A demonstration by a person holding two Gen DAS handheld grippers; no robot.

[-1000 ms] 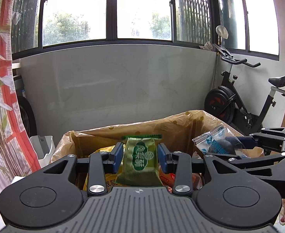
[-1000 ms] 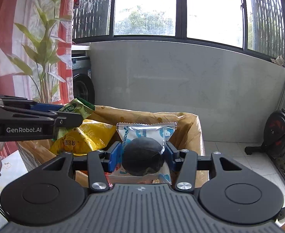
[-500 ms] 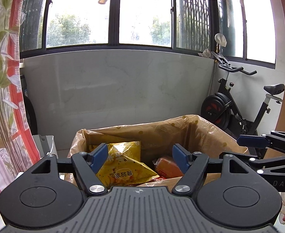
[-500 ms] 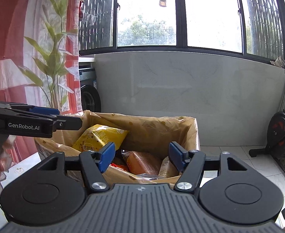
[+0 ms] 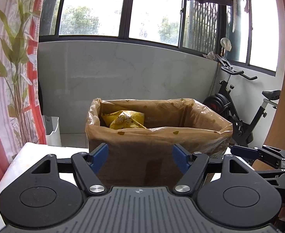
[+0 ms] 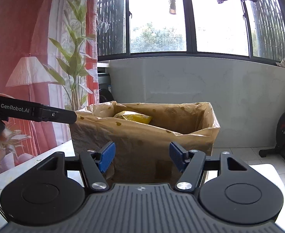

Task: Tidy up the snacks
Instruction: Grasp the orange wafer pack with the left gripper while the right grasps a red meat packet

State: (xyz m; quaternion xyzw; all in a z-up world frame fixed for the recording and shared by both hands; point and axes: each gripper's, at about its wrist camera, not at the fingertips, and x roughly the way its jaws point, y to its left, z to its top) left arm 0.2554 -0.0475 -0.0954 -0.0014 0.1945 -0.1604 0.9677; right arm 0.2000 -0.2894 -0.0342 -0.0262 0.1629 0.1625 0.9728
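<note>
Grippers: your left gripper (image 5: 140, 160) and right gripper (image 6: 141, 156) both gape wide, holding nothing.
Snacks: yellow snack bag (image 5: 125, 120) lies inside the lined box (image 5: 161, 136), ahead of your jaws.

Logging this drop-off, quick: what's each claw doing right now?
Left claw: open, holding nothing.
Right claw: open, holding nothing.

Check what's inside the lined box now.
A yellow snack bag shows above the rim of the lined box at back left. Anything lower is hidden by the front wall.
</note>
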